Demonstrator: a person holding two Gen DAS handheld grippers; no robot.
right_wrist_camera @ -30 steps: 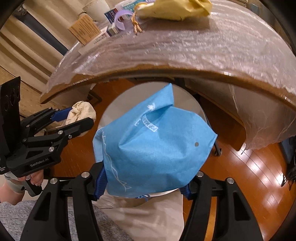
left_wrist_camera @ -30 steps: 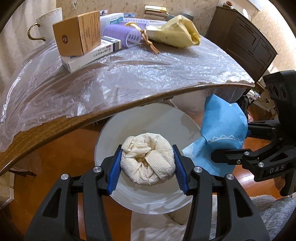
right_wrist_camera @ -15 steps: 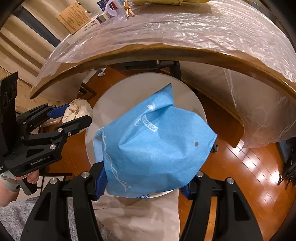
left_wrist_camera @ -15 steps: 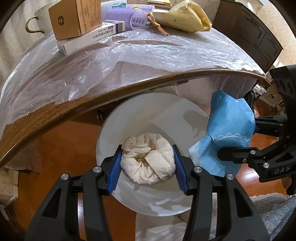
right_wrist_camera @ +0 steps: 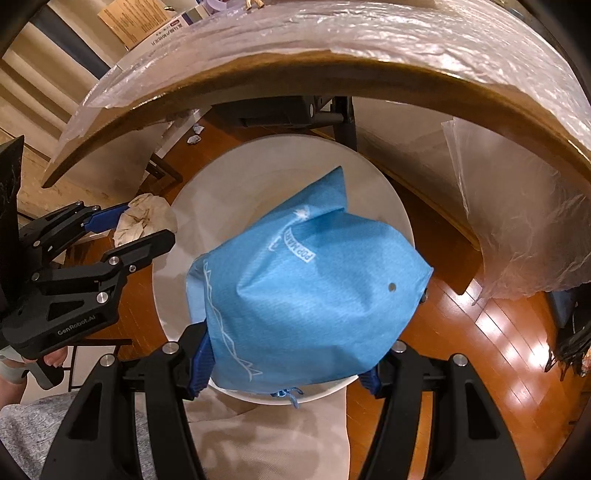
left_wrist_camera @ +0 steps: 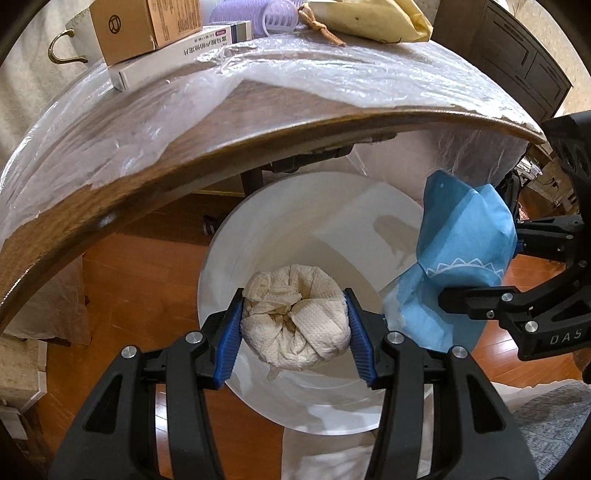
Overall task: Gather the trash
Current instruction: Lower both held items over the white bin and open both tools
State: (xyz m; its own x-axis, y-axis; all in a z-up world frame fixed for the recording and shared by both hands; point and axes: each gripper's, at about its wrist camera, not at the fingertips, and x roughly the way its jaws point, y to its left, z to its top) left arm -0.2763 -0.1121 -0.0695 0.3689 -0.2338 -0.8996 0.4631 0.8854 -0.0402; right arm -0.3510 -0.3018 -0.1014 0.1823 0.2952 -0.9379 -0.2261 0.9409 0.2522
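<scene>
**Two pieces of trash held over the bin, release pending**

The wad of paper [left_wrist_camera: 295, 317] is clamped between the pads of the left gripper [left_wrist_camera: 294, 325], directly above the open mouth of the white bin [left_wrist_camera: 221, 258]. The blue bag [right_wrist_camera: 306, 302] is gripped at its lower edge by the right gripper [right_wrist_camera: 288, 365], also above the bin, nearer its rim on the side away from the wad.

The step in hand is judged to be the drop. It would be done well if each piece were centred over the bin mouth before the jaws are parted; the bag, being wide and limp, is likely to catch on the rim unless it is brought further inward first.

Boxes [left_wrist_camera: 147, 26] on the plastic-covered table [left_wrist_camera: 258, 122] beyond the bin are best seen from the left wrist. Only the right wrist view shows the printed lettering on the bag and small scraps [right_wrist_camera: 195, 133] on the floor beyond the bin
</scene>
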